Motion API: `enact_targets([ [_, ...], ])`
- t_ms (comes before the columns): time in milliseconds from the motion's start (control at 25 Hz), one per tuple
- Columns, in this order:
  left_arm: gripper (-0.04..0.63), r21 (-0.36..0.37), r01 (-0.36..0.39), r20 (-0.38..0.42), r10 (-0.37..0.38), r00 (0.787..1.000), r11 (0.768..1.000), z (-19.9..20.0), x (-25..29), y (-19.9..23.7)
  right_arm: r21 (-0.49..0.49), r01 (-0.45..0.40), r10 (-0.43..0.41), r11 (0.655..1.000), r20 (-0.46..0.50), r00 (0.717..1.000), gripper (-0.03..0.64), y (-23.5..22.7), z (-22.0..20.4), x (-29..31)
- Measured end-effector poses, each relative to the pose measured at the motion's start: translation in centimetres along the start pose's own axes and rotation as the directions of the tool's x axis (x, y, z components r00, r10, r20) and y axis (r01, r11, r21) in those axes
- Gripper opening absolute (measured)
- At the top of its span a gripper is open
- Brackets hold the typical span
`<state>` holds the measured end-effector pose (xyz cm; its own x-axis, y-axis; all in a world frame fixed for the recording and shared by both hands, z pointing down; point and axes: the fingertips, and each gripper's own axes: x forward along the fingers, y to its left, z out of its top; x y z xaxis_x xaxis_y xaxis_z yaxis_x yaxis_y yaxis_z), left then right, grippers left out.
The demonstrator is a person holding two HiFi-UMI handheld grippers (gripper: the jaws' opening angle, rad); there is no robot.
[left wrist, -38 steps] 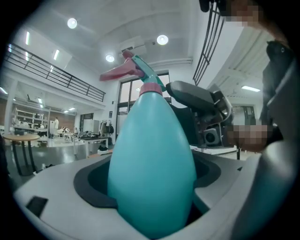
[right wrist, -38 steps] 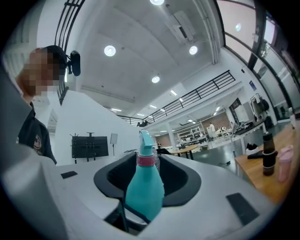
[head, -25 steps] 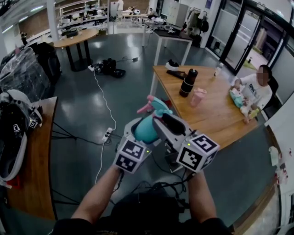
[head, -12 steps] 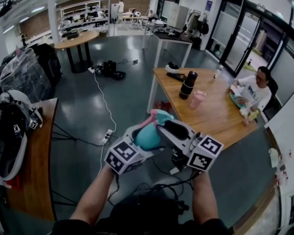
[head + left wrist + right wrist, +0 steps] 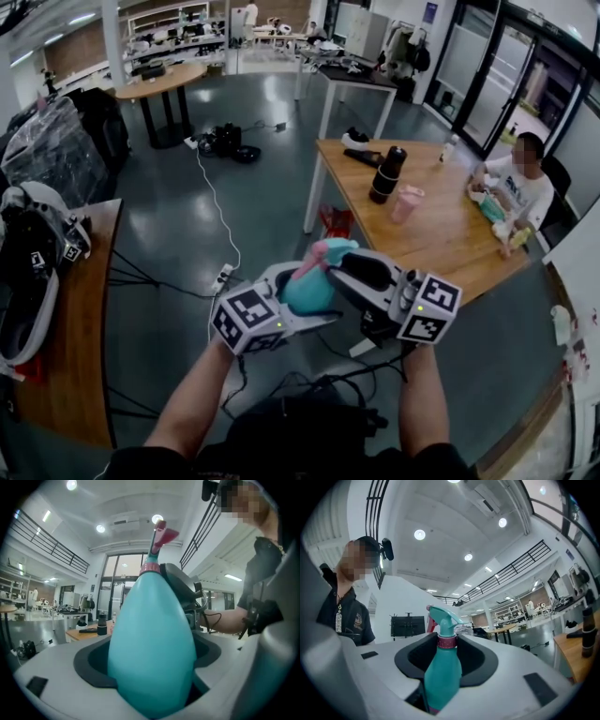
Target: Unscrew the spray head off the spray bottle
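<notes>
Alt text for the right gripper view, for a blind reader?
A teal plastic spray bottle stands upright between the right gripper's grey jaws, which have just been closing and now press its pink collar. Its teal spray head sits on top.

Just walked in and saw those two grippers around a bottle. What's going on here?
A person holds a teal spray bottle in mid-air between two handheld grippers. The left gripper clamps the bottle's body. The right gripper has just been closing its jaws, and they now sit on the pink collar under the spray head. The head is on the bottle, not yet unscrewed.
</notes>
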<state>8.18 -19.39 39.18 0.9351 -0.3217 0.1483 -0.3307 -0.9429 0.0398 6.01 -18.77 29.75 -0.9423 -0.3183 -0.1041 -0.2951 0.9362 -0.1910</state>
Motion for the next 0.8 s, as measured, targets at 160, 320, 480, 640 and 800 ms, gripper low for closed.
enact_targets([
  [160,0.445,0.026,-0.112,0.002,0.112,0.994,0.993,0.3,0.2,1.3,-0.01,0.075,-0.075,0.997,0.009,0.997,0.143,-0.7,0.2,0.2],
  [320,0.445,0.018,-0.206,0.011,0.205,0.979,0.978,0.4,0.3,2.5,0.005,0.163,-0.163,0.987,0.027,0.986,0.155,-1.4,0.5,-0.2],
  [480,0.445,-0.012,-0.305,0.006,0.305,0.952,0.952,0.0,0.2,4.2,0.024,0.295,-0.296,0.955,0.031,0.955,0.155,-2.4,0.3,-0.3],
  [640,0.445,-0.027,-0.355,0.002,0.355,0.935,0.934,0.0,0.1,4.9,0.061,0.353,-0.356,0.934,0.054,0.933,0.155,-2.3,0.3,0.1],
  [800,0.445,-0.02,-0.367,-0.005,0.367,0.93,0.93,-0.2,0.5,4.7,0.042,0.403,-0.405,0.914,0.042,0.913,0.153,-2.5,0.0,0.6],
])
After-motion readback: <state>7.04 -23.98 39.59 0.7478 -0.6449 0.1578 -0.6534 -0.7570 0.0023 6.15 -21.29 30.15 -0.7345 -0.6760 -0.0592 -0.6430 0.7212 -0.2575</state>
